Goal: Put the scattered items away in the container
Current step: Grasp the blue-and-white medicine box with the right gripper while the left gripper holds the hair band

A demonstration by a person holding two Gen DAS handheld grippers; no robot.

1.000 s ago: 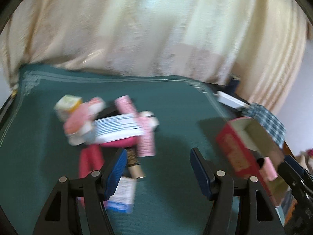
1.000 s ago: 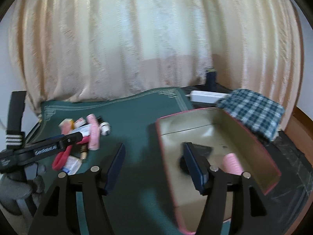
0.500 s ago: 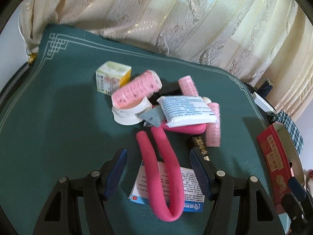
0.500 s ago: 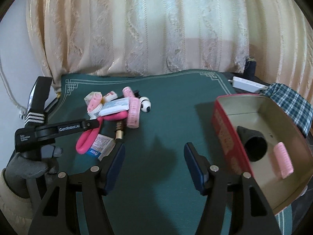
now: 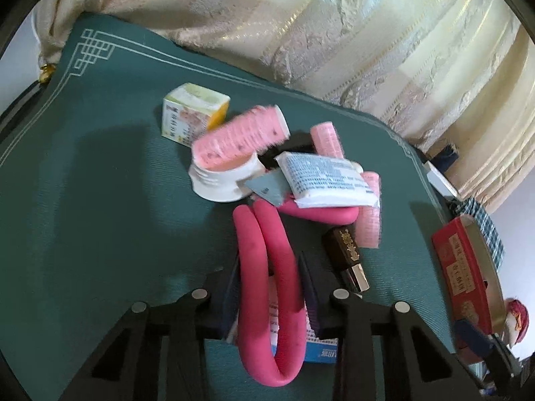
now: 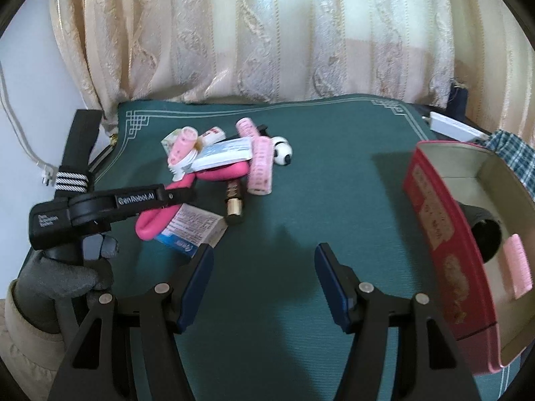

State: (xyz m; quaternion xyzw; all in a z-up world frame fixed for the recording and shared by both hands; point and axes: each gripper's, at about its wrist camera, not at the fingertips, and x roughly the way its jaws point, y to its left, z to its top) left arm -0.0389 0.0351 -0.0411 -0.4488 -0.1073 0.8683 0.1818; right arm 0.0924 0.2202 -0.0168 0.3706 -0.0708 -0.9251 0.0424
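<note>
Green cloth [image 5: 100, 234] covers the table. Left gripper [image 5: 269, 287] has just been closing, squeezing the pink bendy loop [image 5: 267, 284] between its fingers to carry it. Right gripper [image 6: 264, 284] waits wide open, holding nothing, with the red box [image 6: 434, 234] beside its fingers.

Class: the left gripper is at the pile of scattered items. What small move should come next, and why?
Probably lift: the left gripper has just been closing, its jaws now pressing both legs of the folded pink foam roller. Raising it a little frees it from the packet lying across its far end.
</note>
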